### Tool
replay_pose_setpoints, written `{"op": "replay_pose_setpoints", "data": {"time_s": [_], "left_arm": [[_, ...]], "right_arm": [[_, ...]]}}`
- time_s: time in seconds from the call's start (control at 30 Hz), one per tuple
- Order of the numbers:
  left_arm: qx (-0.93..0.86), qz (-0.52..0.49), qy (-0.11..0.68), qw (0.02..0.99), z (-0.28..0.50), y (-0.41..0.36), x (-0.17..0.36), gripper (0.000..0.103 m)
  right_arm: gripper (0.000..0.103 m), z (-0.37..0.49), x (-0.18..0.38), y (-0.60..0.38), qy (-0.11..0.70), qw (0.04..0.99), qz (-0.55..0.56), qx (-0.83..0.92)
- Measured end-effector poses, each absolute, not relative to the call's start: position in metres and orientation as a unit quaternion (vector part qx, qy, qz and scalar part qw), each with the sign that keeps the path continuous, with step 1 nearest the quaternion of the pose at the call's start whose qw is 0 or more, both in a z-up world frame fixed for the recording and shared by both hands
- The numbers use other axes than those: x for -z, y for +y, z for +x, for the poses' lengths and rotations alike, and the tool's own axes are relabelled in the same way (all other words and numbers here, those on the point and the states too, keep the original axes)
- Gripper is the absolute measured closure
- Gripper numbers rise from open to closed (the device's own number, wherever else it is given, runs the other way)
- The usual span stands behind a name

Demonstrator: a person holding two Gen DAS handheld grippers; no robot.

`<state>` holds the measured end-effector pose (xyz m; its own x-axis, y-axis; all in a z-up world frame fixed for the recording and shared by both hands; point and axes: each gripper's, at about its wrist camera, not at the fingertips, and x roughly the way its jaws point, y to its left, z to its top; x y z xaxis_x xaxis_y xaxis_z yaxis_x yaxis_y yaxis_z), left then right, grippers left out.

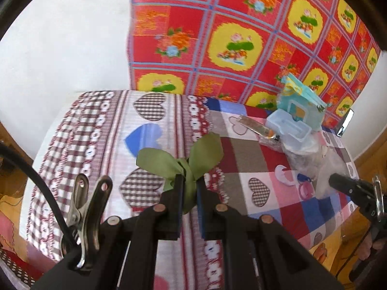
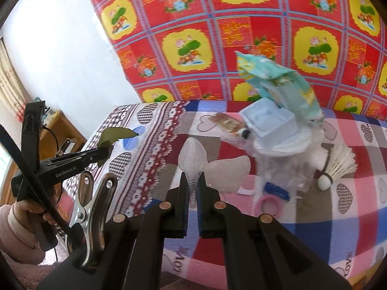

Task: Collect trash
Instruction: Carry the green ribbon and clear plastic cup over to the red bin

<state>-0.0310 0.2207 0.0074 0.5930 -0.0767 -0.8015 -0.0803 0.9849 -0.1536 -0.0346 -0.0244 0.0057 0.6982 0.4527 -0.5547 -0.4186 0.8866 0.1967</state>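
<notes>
Two grippers: both up over the bed w/ patchwork heart sheet (image 1: 150, 125), both clamped on trash.
Left hand-held gripper (image 1: 188, 181): closed tight on green leaves (image 1: 179, 159); stems pinched btwn the pads, two leaf blades fan out above the tips.
Right hand-held gripper (image 2: 192, 181): closed on white foam net sleeve (image 2: 192, 159); lower end squeezed btwn the pads, rounded top sticks up past the tips.
Person's hand (image 2: 31, 212): pink fuzzy sleeve, wrapped round the left gripper's handle, seen from right wrist cam.
Trash pile (image 2: 273, 145): on the bed near the red floral cloth (image 2: 217, 36); crumpled teal wrapper (image 2: 278, 82) on top, pale blue plastic tray (image 2: 268, 120) under it, clear plastic below.
Shuttlecock (image 2: 338, 164): lies just right of the pile, touching its edge.
Pink ring (image 2: 268, 205): on the sheet, near side of pile, beside a blue bit.
White scrap (image 2: 229, 171): just right of the net sleeve; can't tell if it touches.
Focus: blurry, both cams.
</notes>
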Motion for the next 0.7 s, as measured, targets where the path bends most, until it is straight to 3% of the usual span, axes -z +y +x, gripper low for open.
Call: {"op": "replay_pose_setpoints", "data": {"time_s": [0.7], "left_arm": [[-0.060,-0.119,0.440,0.888,-0.094,0.357,-0.016,0.093]], "right_arm": [[0.097,-0.037,-0.018,0.121,0.295,0.912,-0.017,-0.284]]}}
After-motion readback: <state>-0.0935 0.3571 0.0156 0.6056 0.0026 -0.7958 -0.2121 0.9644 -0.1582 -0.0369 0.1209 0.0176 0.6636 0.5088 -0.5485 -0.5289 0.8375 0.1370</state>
